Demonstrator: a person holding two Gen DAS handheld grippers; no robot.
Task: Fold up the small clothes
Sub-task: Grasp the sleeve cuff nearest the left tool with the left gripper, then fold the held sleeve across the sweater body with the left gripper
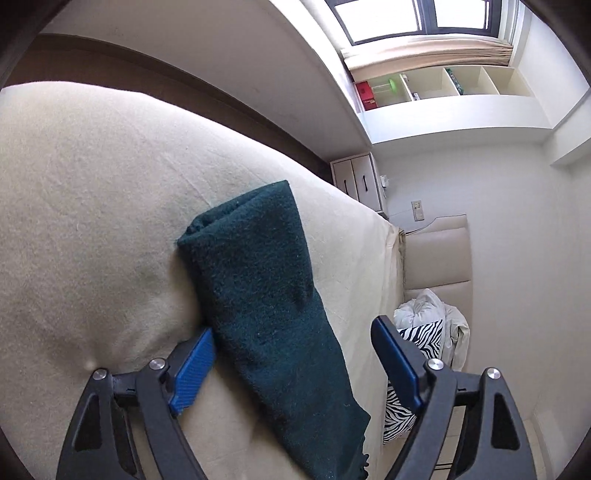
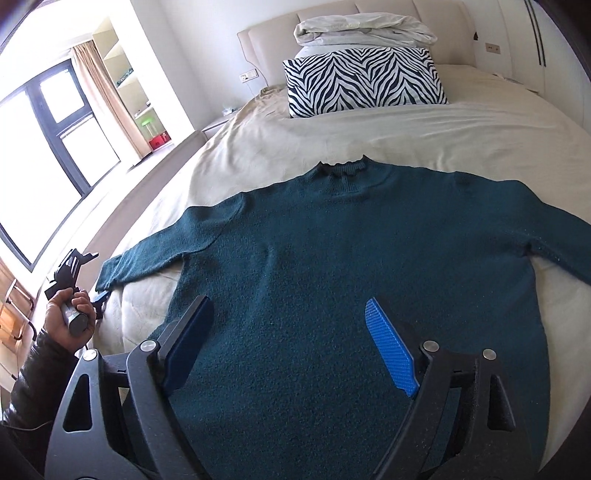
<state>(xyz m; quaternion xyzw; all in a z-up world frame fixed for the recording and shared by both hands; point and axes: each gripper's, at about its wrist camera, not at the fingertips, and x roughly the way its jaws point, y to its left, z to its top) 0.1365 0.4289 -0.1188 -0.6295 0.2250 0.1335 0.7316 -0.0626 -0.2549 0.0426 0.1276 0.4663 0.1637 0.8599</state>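
Left wrist view: the left claw (image 1: 291,363) has its blue pads (image 1: 192,373) spread wide apart, gripping nothing. The sweater's left sleeve (image 1: 266,295) runs between them along the cream sheet (image 1: 92,206); the left pad lies just beside the sleeve's edge, low against the sheet, while the right pad sits off past the bed's side. The sleeve cuff (image 1: 236,218) points away from the camera. Beyond the bed edge are a zebra pillow (image 1: 424,339), a white duvet (image 1: 428,306), a padded headboard (image 1: 439,254) and wall shelves (image 1: 443,85) under a window (image 1: 417,18).

In the right wrist view, the right claw (image 2: 291,345) is also wide open and holds nothing. It hovers over the lower body of the teal sweater (image 2: 351,266), both pads framing the knit; whether they touch it I cannot tell. The sweater lies flat, front up, on the bed (image 2: 443,129), collar (image 2: 341,171) toward the headboard, sleeves stretched out to either side. The left sleeve reaches toward the bed's edge, where the person's left hand (image 2: 70,310) grips the other tool's handle. Past the collar, well apart from the sweater, the zebra pillow stands against the folded duvet and headboard. A window with a curtain (image 2: 107,96) fills the left.
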